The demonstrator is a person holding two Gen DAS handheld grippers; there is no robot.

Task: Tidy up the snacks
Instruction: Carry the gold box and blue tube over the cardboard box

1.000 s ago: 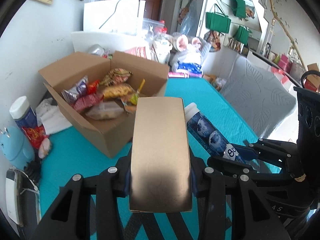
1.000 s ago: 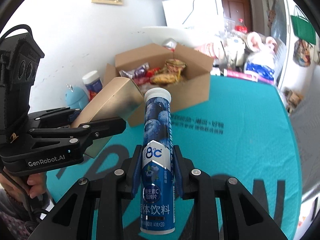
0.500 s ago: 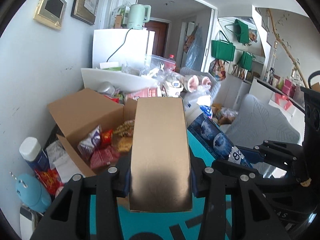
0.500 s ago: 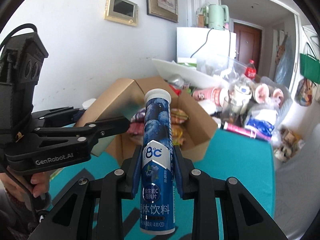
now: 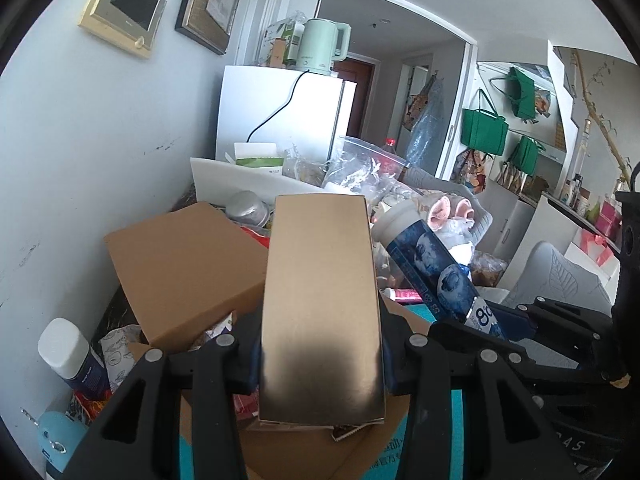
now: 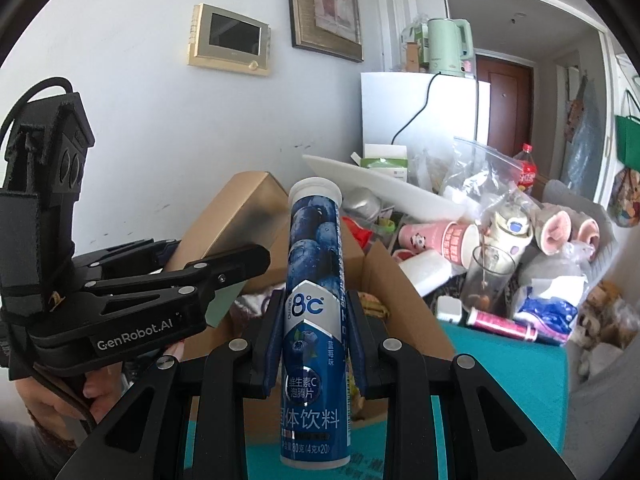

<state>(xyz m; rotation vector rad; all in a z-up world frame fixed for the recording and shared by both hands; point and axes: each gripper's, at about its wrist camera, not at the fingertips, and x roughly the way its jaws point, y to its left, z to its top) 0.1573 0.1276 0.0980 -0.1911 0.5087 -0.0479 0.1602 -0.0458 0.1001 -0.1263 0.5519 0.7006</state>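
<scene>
Left wrist view: your gold box [image 5: 320, 304] sits clamped in the left hand-held gripper [image 5: 320, 364], raised over the open cardboard box [image 5: 188, 268] of snacks. Just right, your right hand-held gripper [image 6: 314, 344] grips the blue blueberry tube [image 6: 314, 320] above the teal desk [image 6: 516, 364].

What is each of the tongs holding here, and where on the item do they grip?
Left tongs clamp the gold box by its long sides near its lower end. Right tongs clamp the blue tube below its middle.
</scene>
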